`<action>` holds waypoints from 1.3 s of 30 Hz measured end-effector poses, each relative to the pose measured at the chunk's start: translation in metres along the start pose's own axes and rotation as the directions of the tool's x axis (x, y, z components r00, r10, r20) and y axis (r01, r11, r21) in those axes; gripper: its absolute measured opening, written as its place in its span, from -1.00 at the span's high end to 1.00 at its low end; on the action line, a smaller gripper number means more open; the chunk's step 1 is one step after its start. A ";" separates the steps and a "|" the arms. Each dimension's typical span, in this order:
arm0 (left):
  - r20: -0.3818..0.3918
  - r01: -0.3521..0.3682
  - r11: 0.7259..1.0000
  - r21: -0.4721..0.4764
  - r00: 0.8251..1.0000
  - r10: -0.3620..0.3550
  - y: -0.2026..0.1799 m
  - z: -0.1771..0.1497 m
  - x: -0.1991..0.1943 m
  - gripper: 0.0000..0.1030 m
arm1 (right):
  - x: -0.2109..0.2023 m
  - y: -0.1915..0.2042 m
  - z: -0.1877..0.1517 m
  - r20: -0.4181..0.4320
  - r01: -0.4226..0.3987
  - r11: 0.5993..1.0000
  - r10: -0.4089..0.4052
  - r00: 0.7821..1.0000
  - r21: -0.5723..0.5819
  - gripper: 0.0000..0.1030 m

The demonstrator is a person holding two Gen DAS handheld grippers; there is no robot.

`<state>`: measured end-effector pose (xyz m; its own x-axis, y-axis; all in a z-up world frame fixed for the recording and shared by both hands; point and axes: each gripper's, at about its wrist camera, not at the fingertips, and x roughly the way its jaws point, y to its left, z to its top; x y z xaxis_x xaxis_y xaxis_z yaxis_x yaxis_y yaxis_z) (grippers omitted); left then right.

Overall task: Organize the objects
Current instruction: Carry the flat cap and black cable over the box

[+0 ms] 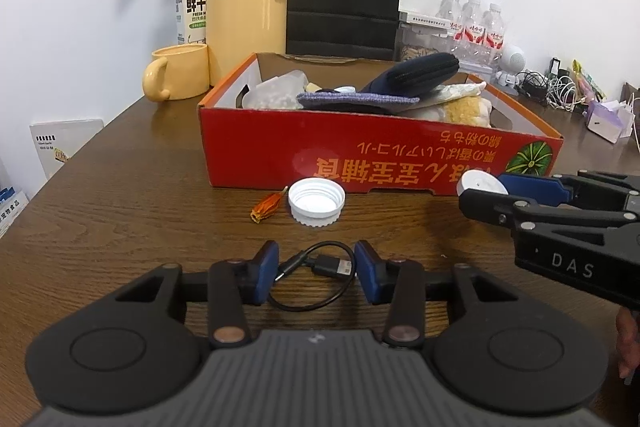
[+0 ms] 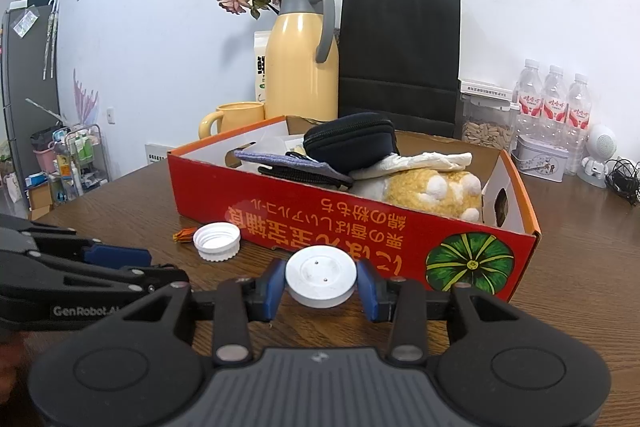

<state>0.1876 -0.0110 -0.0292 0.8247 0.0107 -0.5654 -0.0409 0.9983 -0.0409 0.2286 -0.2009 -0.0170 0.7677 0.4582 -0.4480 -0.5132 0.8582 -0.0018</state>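
**Blue pads flank the cable while a white disc waits in your other grip**

Blue-padded fingers of your left gripper (image 1: 316, 277) sit either side of the short black USB cable (image 1: 316, 275), which lies coiled on the wooden table (image 1: 120, 207) right between them. The pads look apart from the loop on both sides, so call it bracketed, not gripped. Your right gripper (image 2: 321, 285) is clamped on a round white disc (image 2: 321, 277), held clear of the table just short of the red cardboard box (image 2: 320, 219).

Progress check: the box ahead of both tools is already well stocked. You can see one dark zip pouch (image 2: 350, 141), one purple-grey knitted cloth (image 2: 288, 163), one yellow plush toy (image 2: 436, 193) and some white wrapping; anything beneath is hidden.

Left to do, by my reading: three loose pieces outside the box. One cable between your left fingers, one disc in your right, and one white screw cap (image 1: 316, 201) lying open side up beyond your left fingertips, close to the box wall. One small dried orange flower bud (image 1: 266, 209) lies just left of that cap; whether it counts is unclear.

Two grippers, three items pending, one box.
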 end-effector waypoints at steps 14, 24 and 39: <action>0.069 0.016 1.000 -0.004 0.998 -0.016 0.001 0.012 -0.021 0.17 | -0.003 -0.002 -0.001 0.006 0.011 1.000 -0.011 1.000 -0.001 0.26; 0.152 0.032 0.999 0.004 0.988 -0.032 0.000 0.041 -0.031 0.18 | -0.016 0.000 0.011 0.088 0.028 0.999 -0.025 0.996 -0.024 0.26; 0.264 0.060 0.998 0.019 0.963 -0.063 -0.015 0.112 -0.005 0.18 | -0.013 -0.034 0.070 0.205 0.103 0.995 -0.098 0.974 -0.013 0.26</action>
<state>0.2467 -0.0192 0.0666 0.9451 -0.0376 -0.3245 0.0195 0.9981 -0.0591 0.2626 -0.2197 0.0515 0.8767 0.4092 -0.2530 -0.4363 0.8978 -0.0595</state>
